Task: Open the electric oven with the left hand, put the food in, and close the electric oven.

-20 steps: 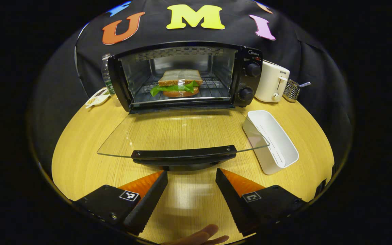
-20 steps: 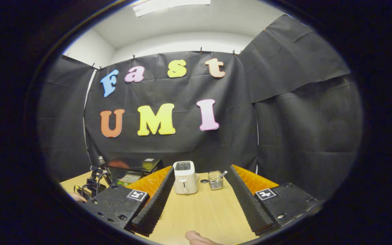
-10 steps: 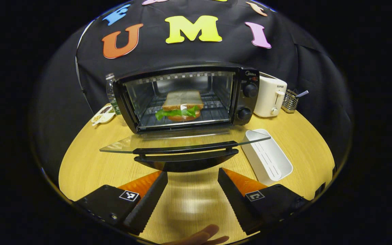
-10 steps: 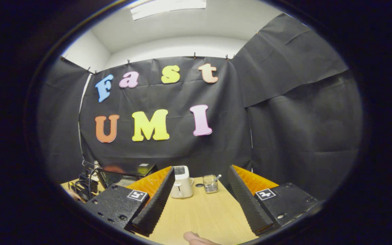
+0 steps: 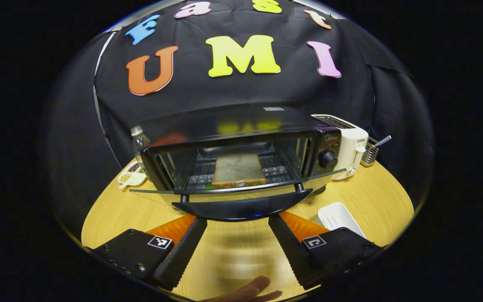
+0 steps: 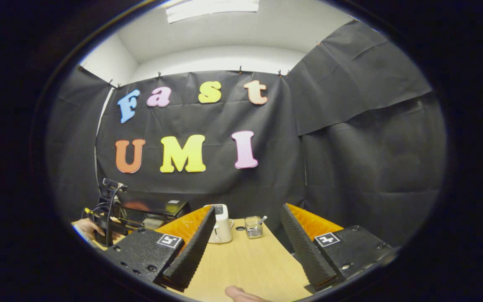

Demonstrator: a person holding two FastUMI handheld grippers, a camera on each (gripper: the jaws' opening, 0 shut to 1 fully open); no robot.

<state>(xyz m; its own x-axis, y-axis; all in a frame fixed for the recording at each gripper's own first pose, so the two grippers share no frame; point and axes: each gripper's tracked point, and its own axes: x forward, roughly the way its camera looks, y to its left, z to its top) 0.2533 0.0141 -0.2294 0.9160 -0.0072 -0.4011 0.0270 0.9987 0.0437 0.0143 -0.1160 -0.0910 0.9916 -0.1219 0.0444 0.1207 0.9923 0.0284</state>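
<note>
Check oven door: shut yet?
Not shut. The oven door hangs ajar, glass edge-on, and the sandwich shows over it inside.

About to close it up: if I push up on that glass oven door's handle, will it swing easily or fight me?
The oven door is hinged at the bottom, so it probably swings up stiffly as one piece. The glass looks thin; push gently on the handle. The left gripper is open below it.

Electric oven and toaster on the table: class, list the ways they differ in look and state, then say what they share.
The electric oven is black and wide; the toaster beside it is white and narrower. The oven has a glass door, partly open, with a sandwich on its rack; the toaster has top slots, their contents not visible. The oven has a round knob; the toaster has a side lever. Both stand on the wooden table by the wall.
</note>
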